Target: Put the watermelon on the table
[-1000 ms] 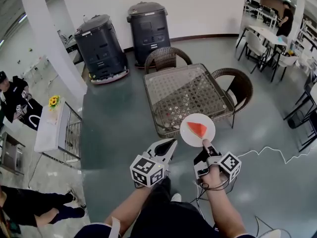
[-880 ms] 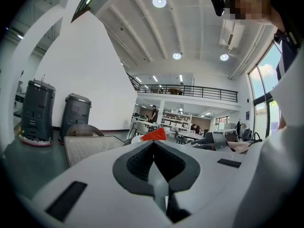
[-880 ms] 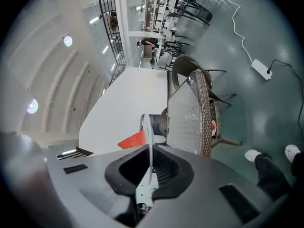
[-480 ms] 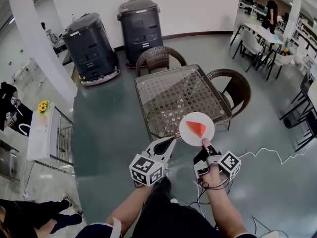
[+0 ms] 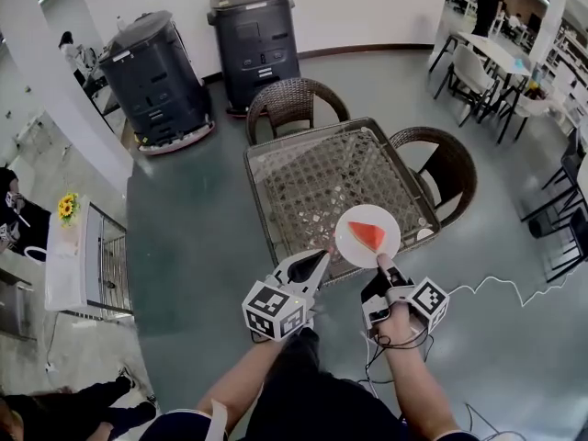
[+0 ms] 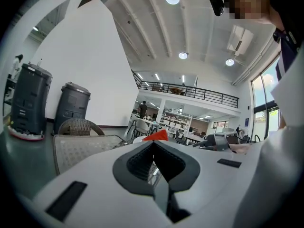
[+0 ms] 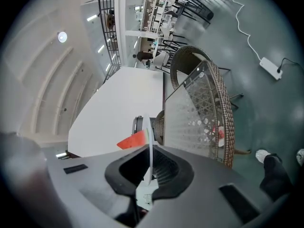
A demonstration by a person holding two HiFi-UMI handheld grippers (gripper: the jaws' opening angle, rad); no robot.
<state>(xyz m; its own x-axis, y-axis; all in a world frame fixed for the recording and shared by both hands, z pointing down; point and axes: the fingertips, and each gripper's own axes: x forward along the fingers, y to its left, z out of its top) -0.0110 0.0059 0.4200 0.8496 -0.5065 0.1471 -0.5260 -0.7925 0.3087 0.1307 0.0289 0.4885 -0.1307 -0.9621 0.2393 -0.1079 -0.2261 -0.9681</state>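
Note:
A red watermelon slice (image 5: 367, 236) lies on a white plate (image 5: 351, 248). My right gripper (image 5: 379, 261) is shut on the plate's near rim and holds it level over the near right corner of the glass-topped wicker table (image 5: 308, 177). In the right gripper view the plate (image 7: 149, 141) stands edge-on between the pads, with the slice (image 7: 130, 140) to its left and the table (image 7: 190, 113) beyond. My left gripper (image 5: 321, 258) is shut and holds nothing, its tips by the table's near edge, left of the plate. The left gripper view shows the slice (image 6: 156, 136) just past its tips (image 6: 153, 144).
Two wicker chairs (image 5: 296, 102) (image 5: 447, 159) stand at the table's far and right sides. Two dark machines (image 5: 156, 72) (image 5: 250, 35) stand by the back wall. A white cart with yellow flowers (image 5: 69, 246) is at the left. A white cable (image 5: 496, 288) runs across the floor at the right.
Both grippers have moved forward to the table. The plate with the slice now hangs over the table's near corner instead of in front of it. The grip is unchanged.

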